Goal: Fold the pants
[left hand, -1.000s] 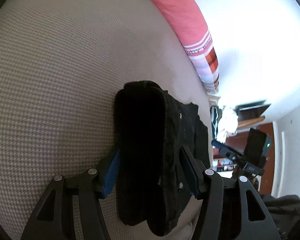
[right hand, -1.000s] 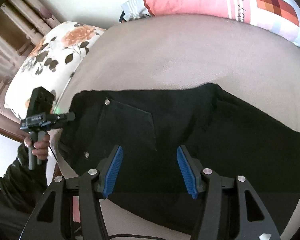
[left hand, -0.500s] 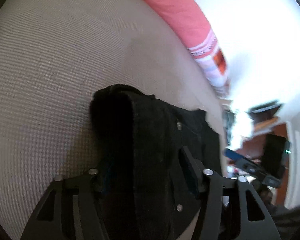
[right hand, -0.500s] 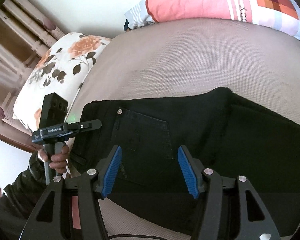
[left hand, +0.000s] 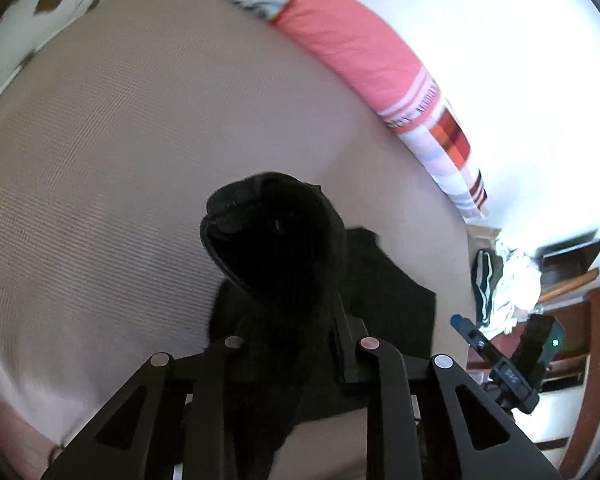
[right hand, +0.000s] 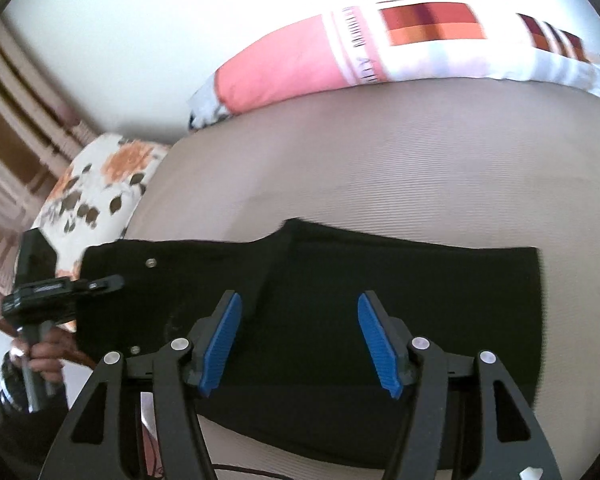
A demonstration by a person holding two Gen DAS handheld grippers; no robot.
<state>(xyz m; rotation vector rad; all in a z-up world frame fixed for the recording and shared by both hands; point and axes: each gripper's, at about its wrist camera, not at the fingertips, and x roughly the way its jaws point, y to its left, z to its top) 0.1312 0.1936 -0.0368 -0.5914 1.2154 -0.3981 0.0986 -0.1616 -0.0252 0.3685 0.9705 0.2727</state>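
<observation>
A beige woven bed cover fills both views; it has a fine ribbed texture and lies smooth. Beyond the fingers, along its far edge, lies a long pink pillow with white stripes and orange-red checks, against a bright white wall. To the left of the right gripper's fingers sits a floral pillow with orange flowers, and past it a wooden headboard. Far to the right of the left gripper's fingers, off the bed, stand dark wooden furniture and a heap of white cloth.

The pants are black and lie folded in a flat rectangle on the cover, under and ahead of the right gripper. Its blue pads stand well apart above the cloth, easing slightly wider, with nothing pinched between them. A rivet shows on the left part of the pants.

The left gripper has a thick bunch of the pants between its fingers, which are closing on it; the cloth rises in a dark hump just past the tips and hides the pads. The rest of the pants spreads to the right of the fingers.

A second ago the left fingers stood wide with blue pads showing either side of the cloth; now they have drawn in. The right view shows more of the pants, including their right edge.
</observation>
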